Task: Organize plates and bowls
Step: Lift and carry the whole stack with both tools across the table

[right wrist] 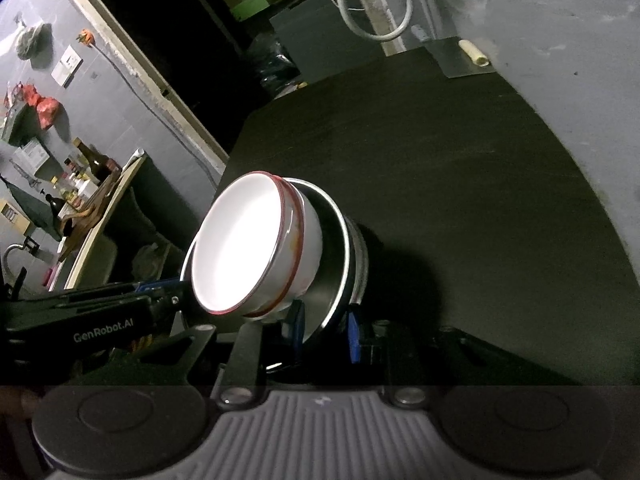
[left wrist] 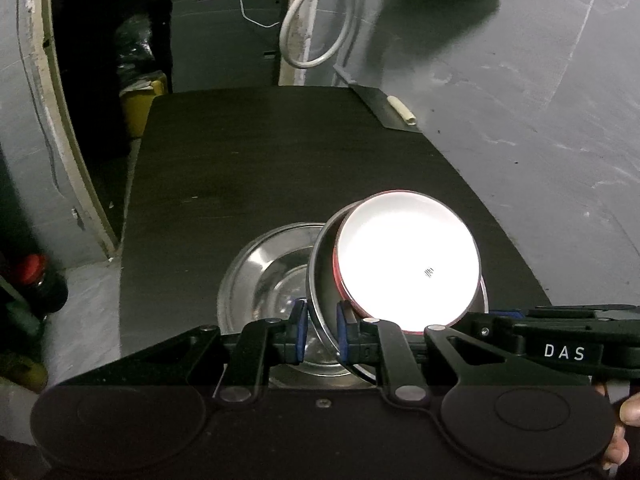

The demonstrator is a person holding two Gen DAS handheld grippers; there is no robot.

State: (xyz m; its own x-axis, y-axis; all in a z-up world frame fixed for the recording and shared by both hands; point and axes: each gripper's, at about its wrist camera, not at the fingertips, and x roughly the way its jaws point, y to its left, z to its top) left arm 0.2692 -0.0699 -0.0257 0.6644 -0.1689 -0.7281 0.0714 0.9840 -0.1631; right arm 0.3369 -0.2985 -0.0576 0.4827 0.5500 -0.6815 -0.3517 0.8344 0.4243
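Note:
A white bowl with a red rim (left wrist: 404, 264) sits nested in a steel bowl (left wrist: 320, 256), and both are tilted above the dark table (left wrist: 240, 168). My left gripper (left wrist: 320, 320) is shut on the steel bowl's near rim, one blue pad on each side of it. My right gripper (left wrist: 500, 314) reaches in from the right to the same stack. Under them, a shallow steel plate (left wrist: 264, 272) lies on the table. In the right wrist view my right gripper (right wrist: 324, 326) is shut on the steel bowl (right wrist: 340, 248) rim. There the white bowl (right wrist: 236, 244) faces left and the left gripper (right wrist: 168, 286) holds the far side.
A white cable loop (left wrist: 316, 32) hangs behind the table. A cream roll (left wrist: 402, 110) lies on a grey sheet at the far right corner. A yellow bin (left wrist: 140, 108) stands off the far left edge. A grey wall (left wrist: 540, 100) runs along the right. Bottles (right wrist: 92, 168) crowd a side counter.

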